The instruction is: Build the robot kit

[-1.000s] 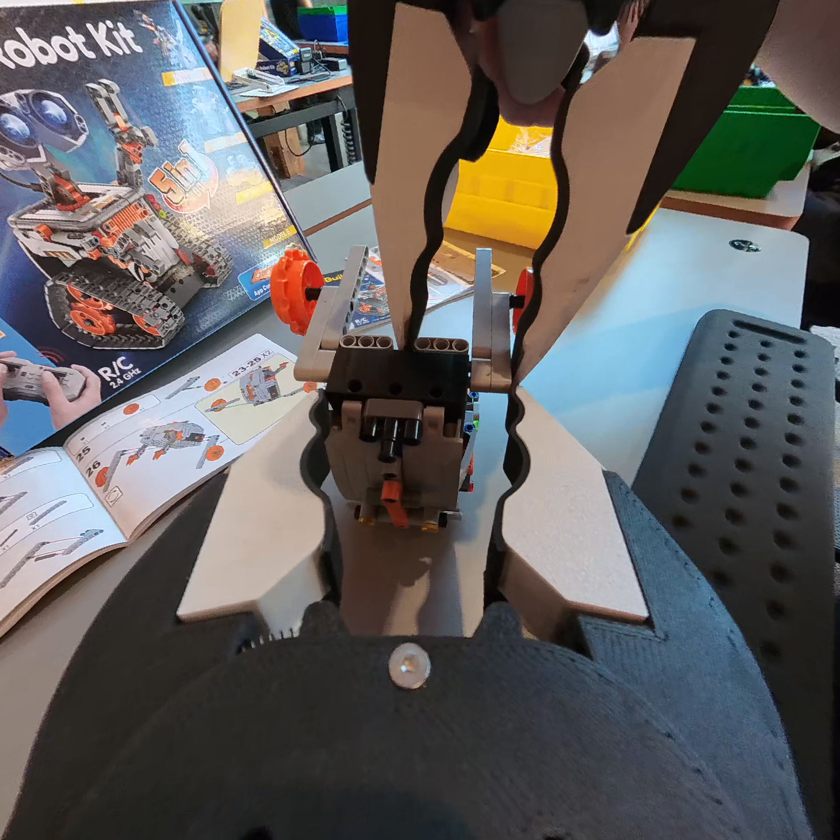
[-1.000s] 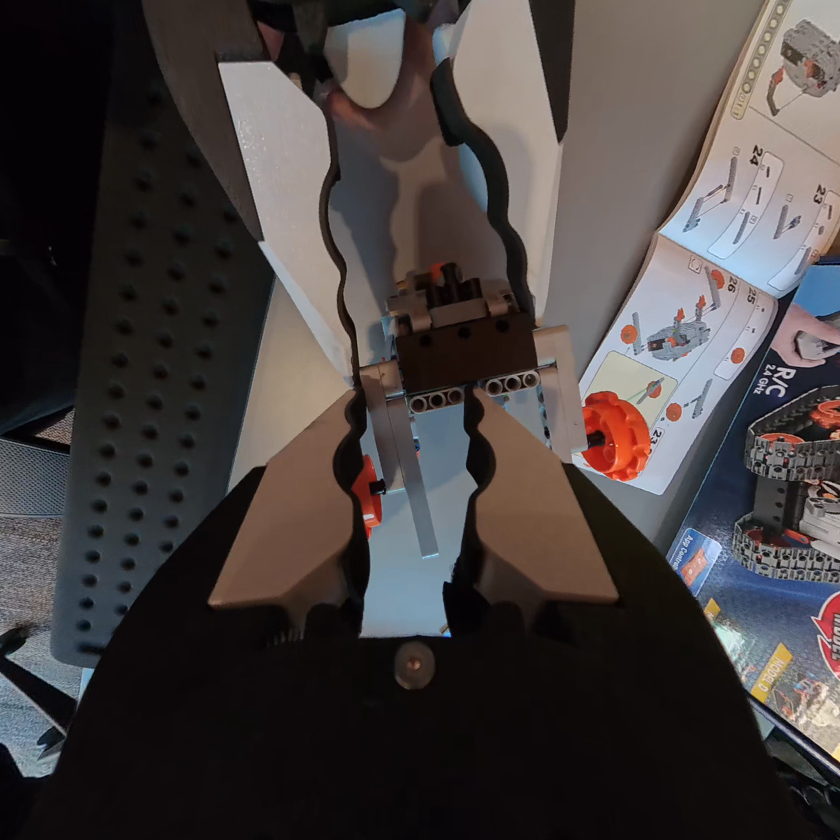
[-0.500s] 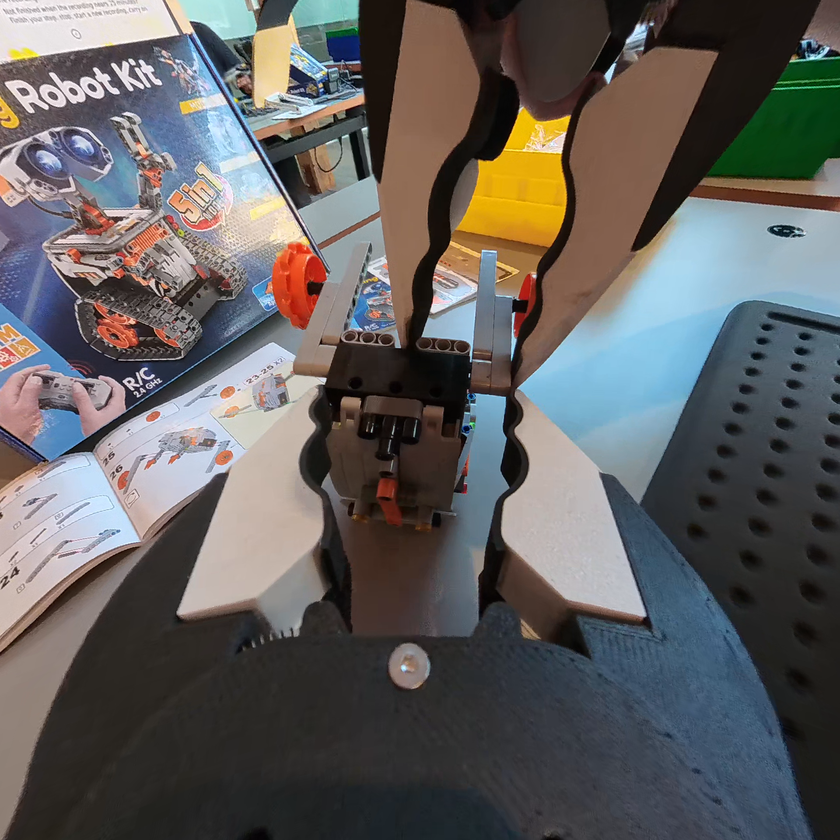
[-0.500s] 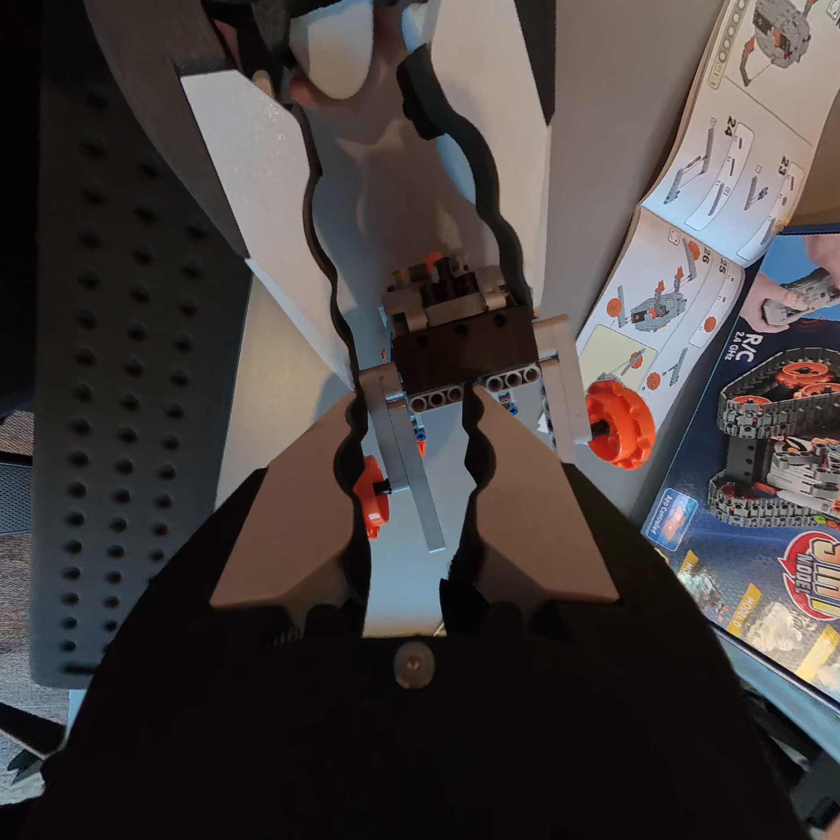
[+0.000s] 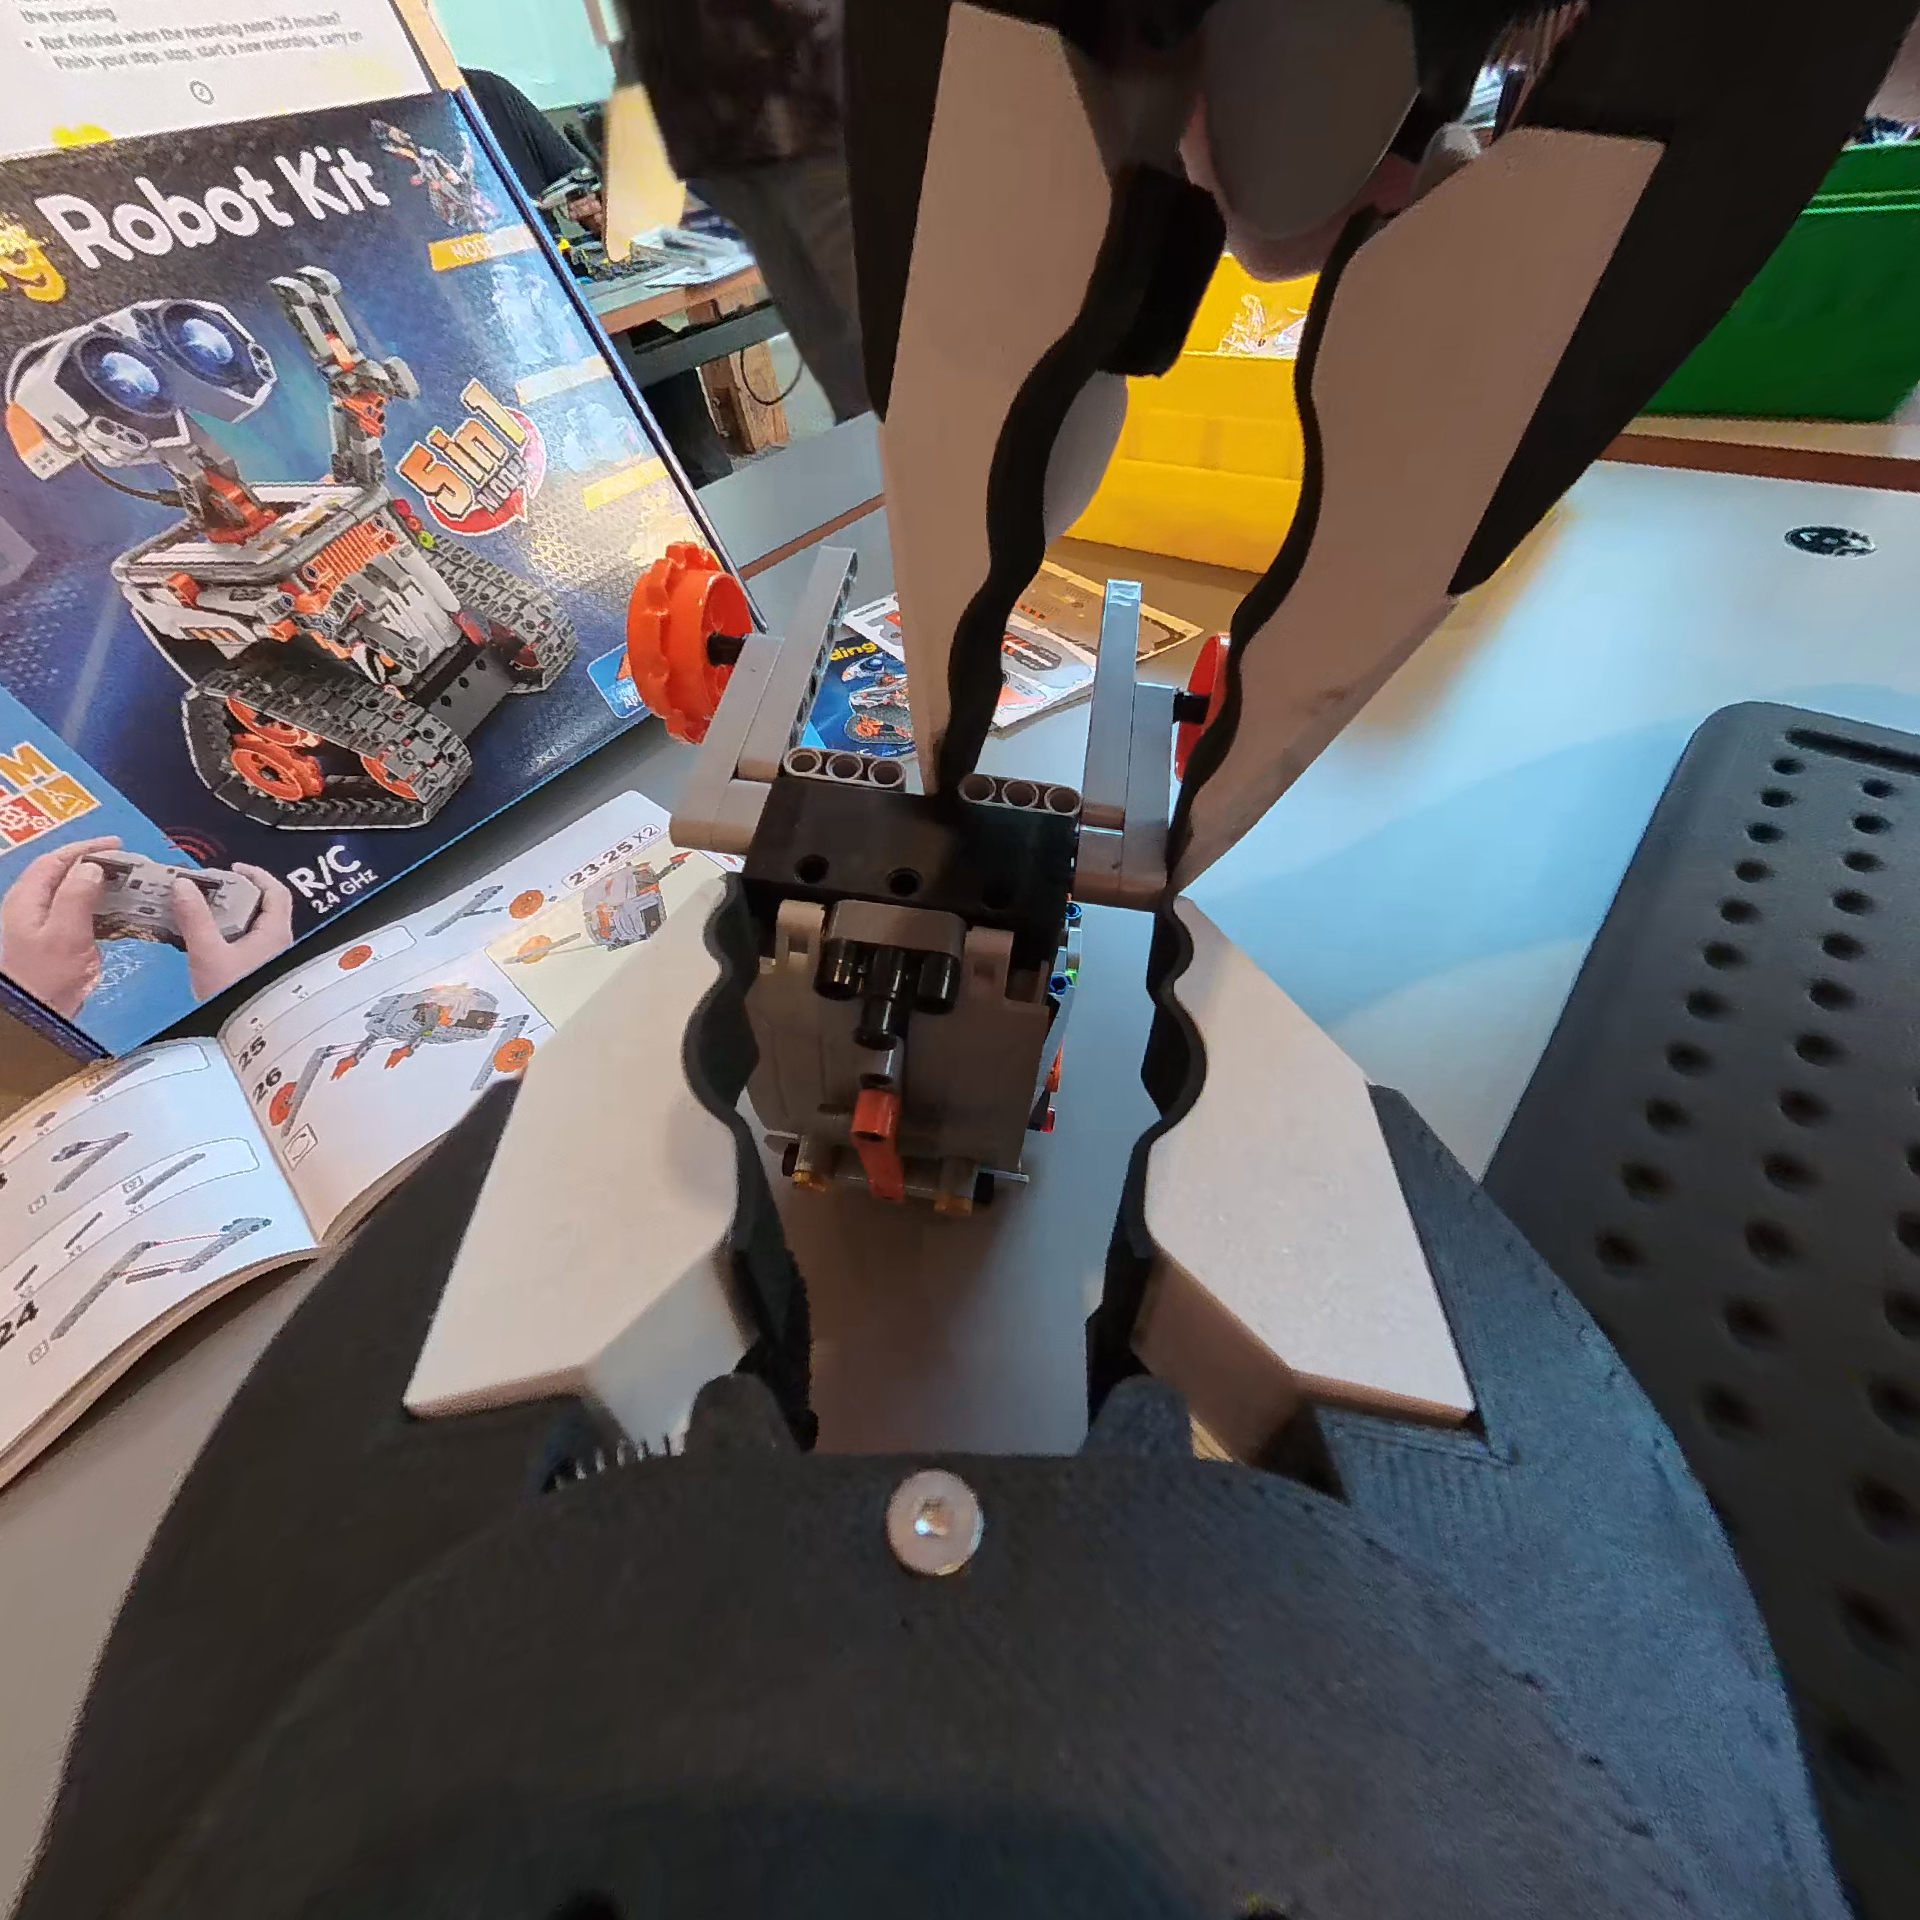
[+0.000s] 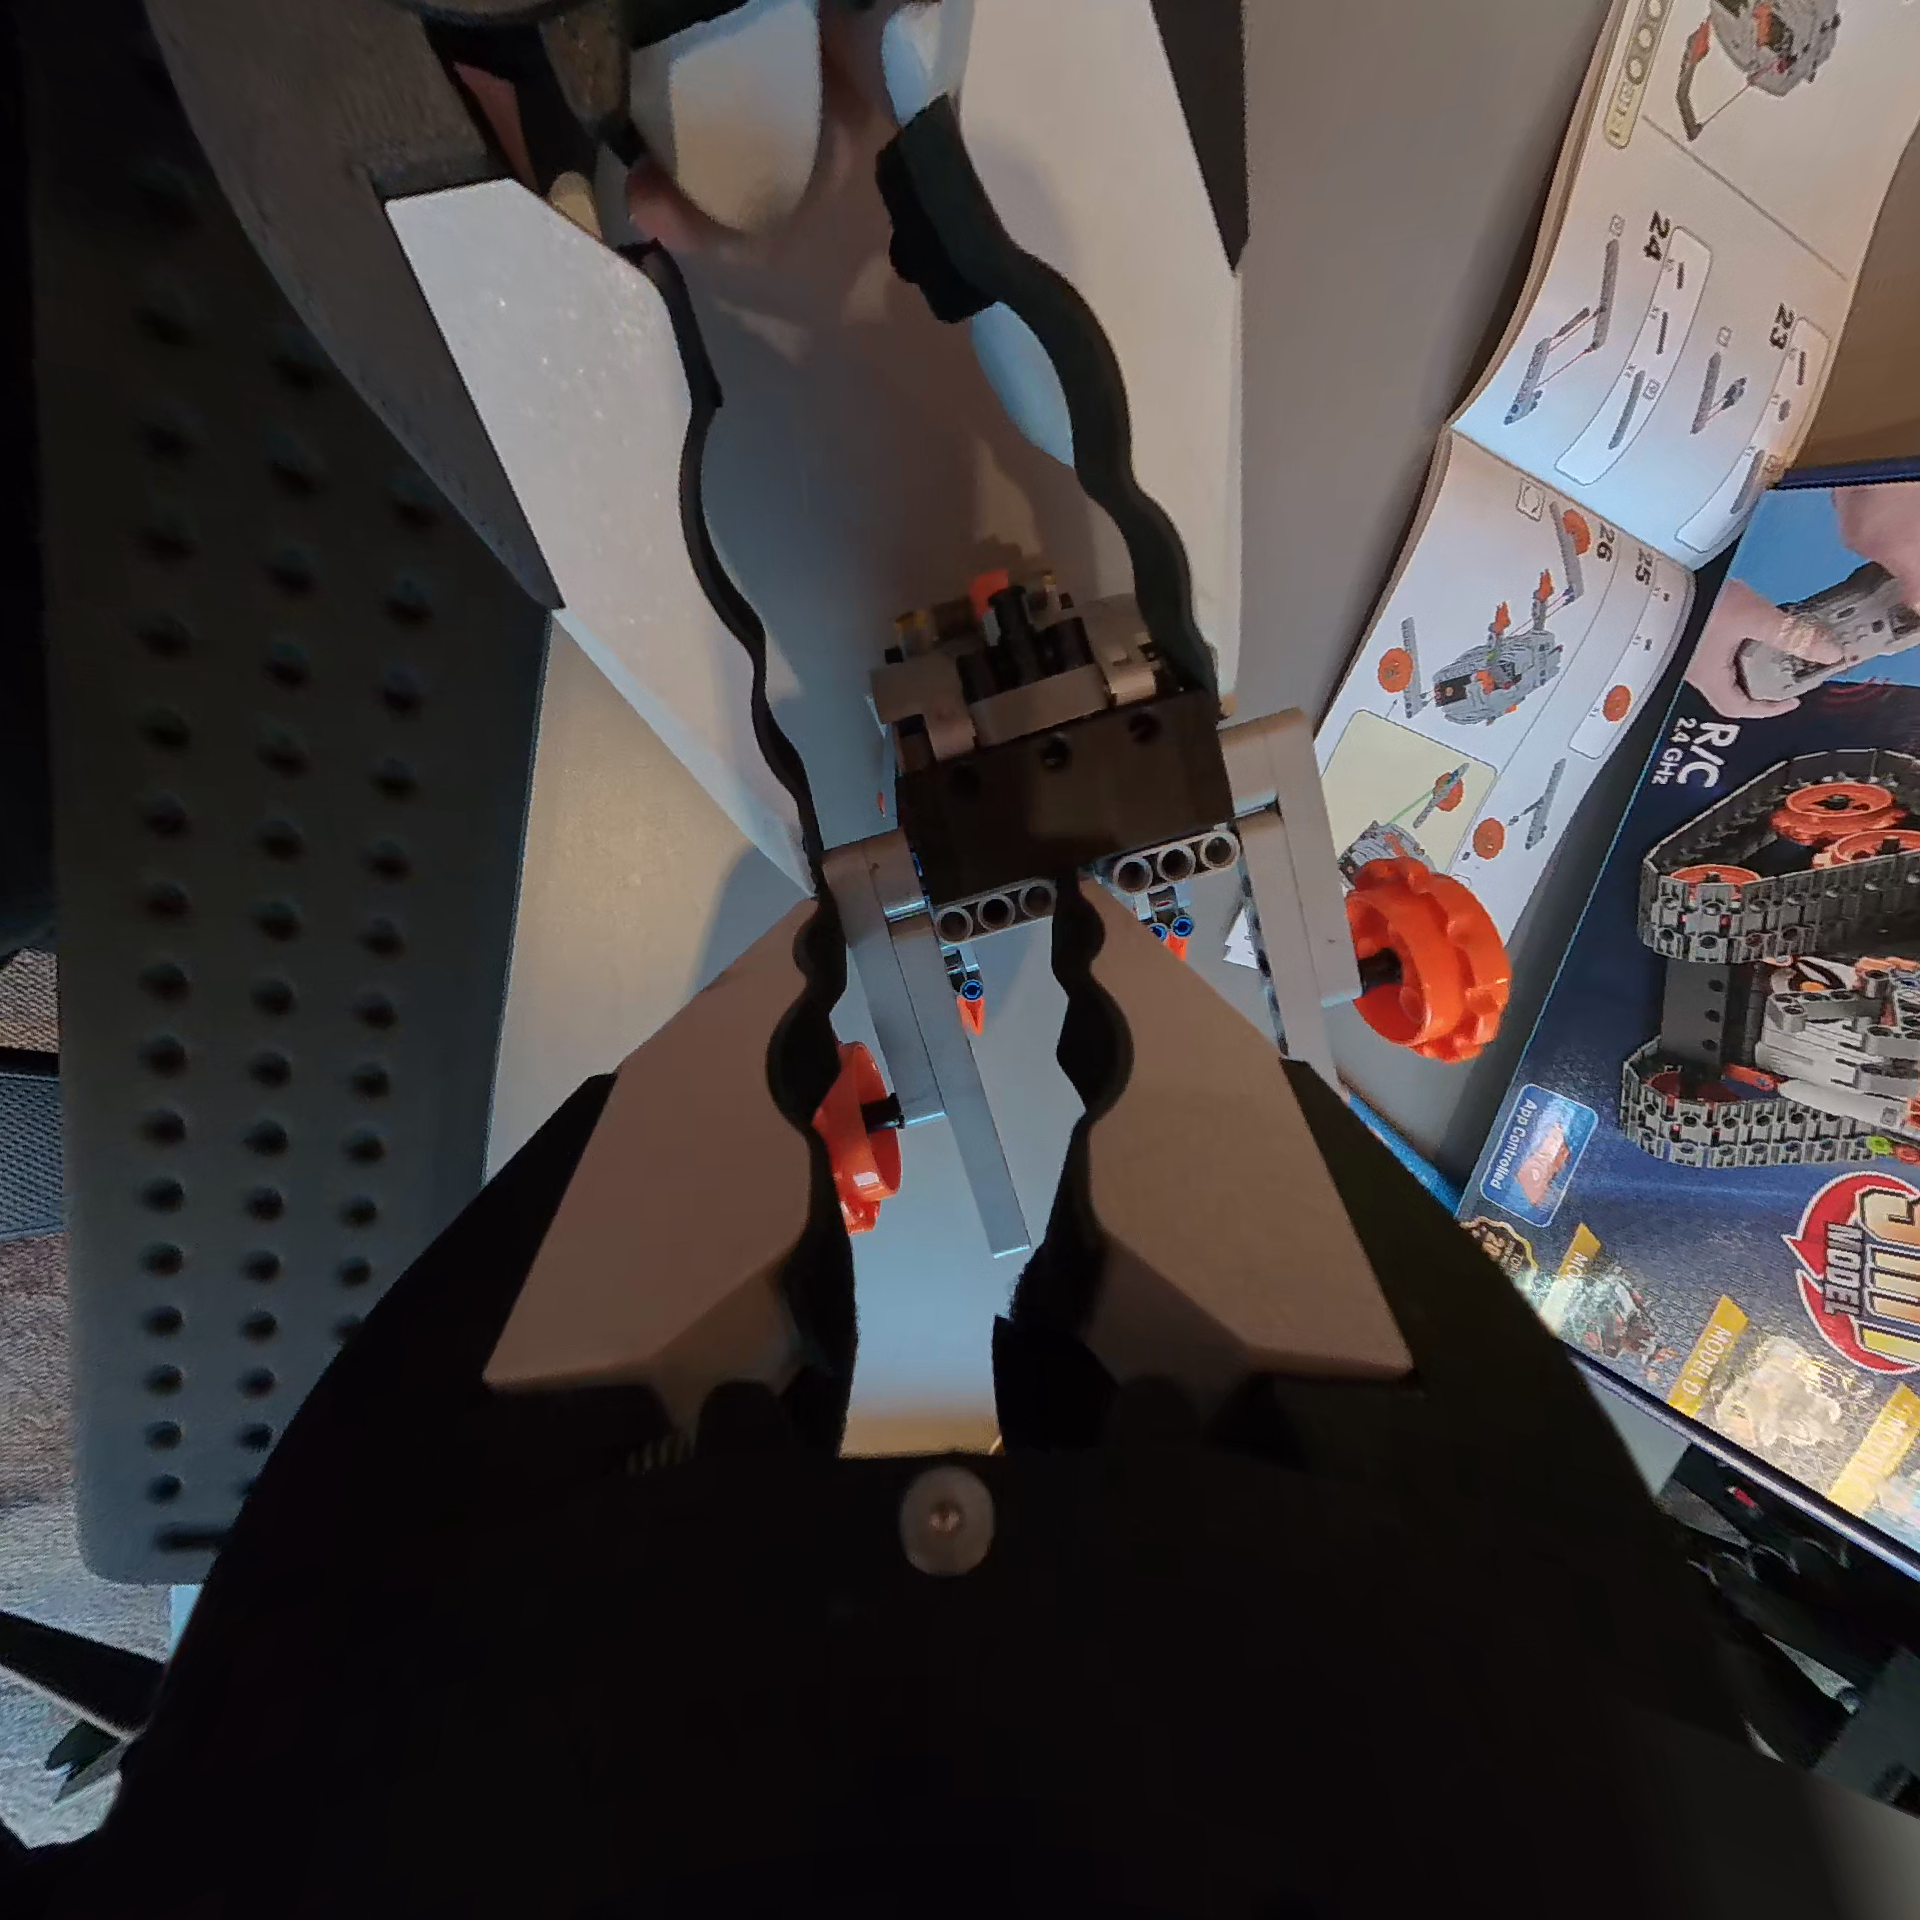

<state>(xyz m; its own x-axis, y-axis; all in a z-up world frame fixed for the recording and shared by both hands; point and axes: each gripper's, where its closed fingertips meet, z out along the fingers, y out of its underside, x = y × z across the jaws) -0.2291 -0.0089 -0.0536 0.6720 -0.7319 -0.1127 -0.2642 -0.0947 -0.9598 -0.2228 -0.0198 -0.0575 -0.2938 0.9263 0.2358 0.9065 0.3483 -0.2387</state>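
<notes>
At the far left of the left wrist view stood a blue kit box (image 5: 260, 520) with a tracked toy robot pictured on it and large white lettering, and in front of it an open instruction booklet (image 5: 208, 1143) with numbered step drawings. In the middle, on the pale surface (image 5: 1403, 748), was the brick-built model (image 5: 904, 1039). Its long axis ran along the line between the two cameras: the end with the black axle and orange pin faced the left camera, and its two grey arms and orange wheels (image 5: 681, 644) pointed away, toward the right gripper (image 6: 945, 914). The left gripper (image 5: 951, 914) was spread around the model's body. One pad lay against a side and a gap showed at the other. The right gripper was clenched on one grey arm and the holed beam end beside it. To the right lay a dark perforated panel (image 5: 1714, 1143). Only the left wrist view showed a leaflet (image 5: 1049, 644), a yellow bin (image 5: 1195, 478) and a green bin (image 5: 1818, 312) beyond. Only the right wrist view, from above, showed small orange-tipped pins (image 6: 971, 1003) beneath the arms.
</notes>
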